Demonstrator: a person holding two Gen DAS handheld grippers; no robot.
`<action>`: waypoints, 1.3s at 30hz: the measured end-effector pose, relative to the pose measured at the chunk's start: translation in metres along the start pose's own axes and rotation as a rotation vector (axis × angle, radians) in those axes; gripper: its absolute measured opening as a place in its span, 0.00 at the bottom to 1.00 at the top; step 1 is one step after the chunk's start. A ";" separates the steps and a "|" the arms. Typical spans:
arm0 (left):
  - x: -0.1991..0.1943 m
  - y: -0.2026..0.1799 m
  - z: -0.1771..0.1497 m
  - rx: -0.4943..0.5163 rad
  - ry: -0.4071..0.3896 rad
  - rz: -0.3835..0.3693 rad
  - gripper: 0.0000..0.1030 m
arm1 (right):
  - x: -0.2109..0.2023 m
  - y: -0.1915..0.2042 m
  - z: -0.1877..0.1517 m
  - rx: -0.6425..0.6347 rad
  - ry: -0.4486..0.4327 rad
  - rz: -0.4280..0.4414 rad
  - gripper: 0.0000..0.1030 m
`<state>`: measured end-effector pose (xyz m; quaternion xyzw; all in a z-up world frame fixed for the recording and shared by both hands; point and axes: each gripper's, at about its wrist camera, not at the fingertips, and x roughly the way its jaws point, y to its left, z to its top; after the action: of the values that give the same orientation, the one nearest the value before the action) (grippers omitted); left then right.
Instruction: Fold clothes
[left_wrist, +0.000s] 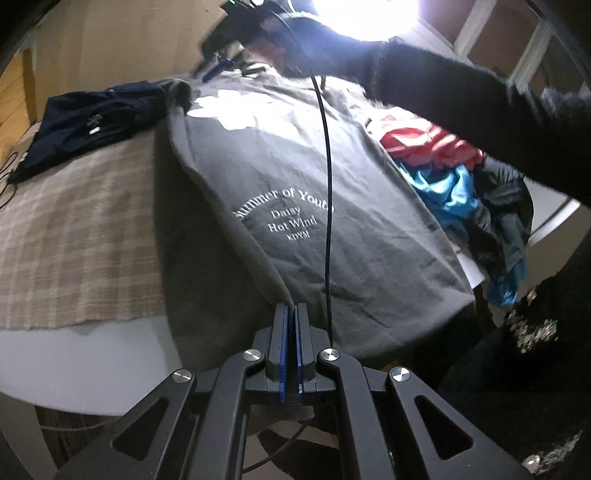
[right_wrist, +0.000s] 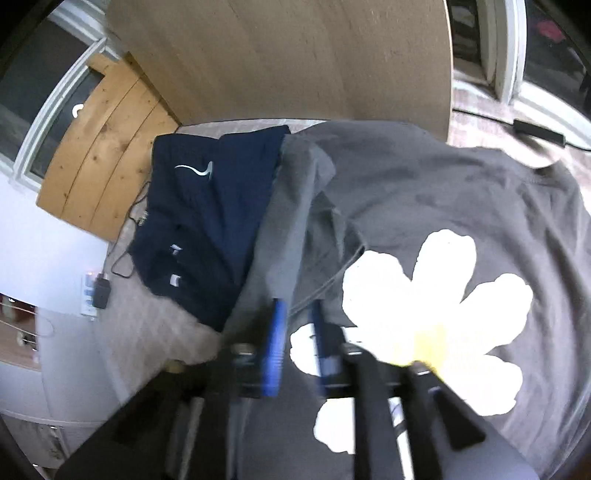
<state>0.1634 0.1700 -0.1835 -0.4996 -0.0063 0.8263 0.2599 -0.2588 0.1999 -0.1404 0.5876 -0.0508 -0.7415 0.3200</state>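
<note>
one grey t-shirt (left_wrist: 295, 177), one navy garment (right_wrist: 207, 221)

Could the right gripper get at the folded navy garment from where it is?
Probably yes: the right gripper, jaws apart, hovers over the grey T-shirt, and the navy garment lies uncovered just beyond the shirt's edge, nothing between.

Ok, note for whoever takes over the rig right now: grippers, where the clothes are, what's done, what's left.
Left gripper: shut on the folded edge of the grey T-shirt, near its hem.
Right gripper: jaws parted over the shirt's folded sleeve side by the flower print; gripping nothing.
Grey shirt lies on the checked cloth, one side folded in.
Navy garment lies folded beside it.
Left: finish folding the grey shirt, then the pile of red, blue and dark clothes.
</note>
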 end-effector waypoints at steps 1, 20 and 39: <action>0.002 0.000 0.000 0.000 0.006 -0.004 0.03 | 0.001 0.003 0.002 -0.012 -0.005 -0.006 0.50; 0.024 -0.023 -0.001 0.006 0.133 -0.093 0.04 | -0.010 -0.081 -0.023 0.185 -0.013 -0.047 0.08; 0.001 0.058 -0.056 -0.256 0.153 0.036 0.17 | -0.198 -0.039 -0.151 0.003 -0.152 -0.006 0.17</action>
<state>0.1845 0.1060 -0.2278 -0.5901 -0.0827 0.7829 0.1788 -0.1176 0.3823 -0.0381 0.5302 -0.0744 -0.7849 0.3119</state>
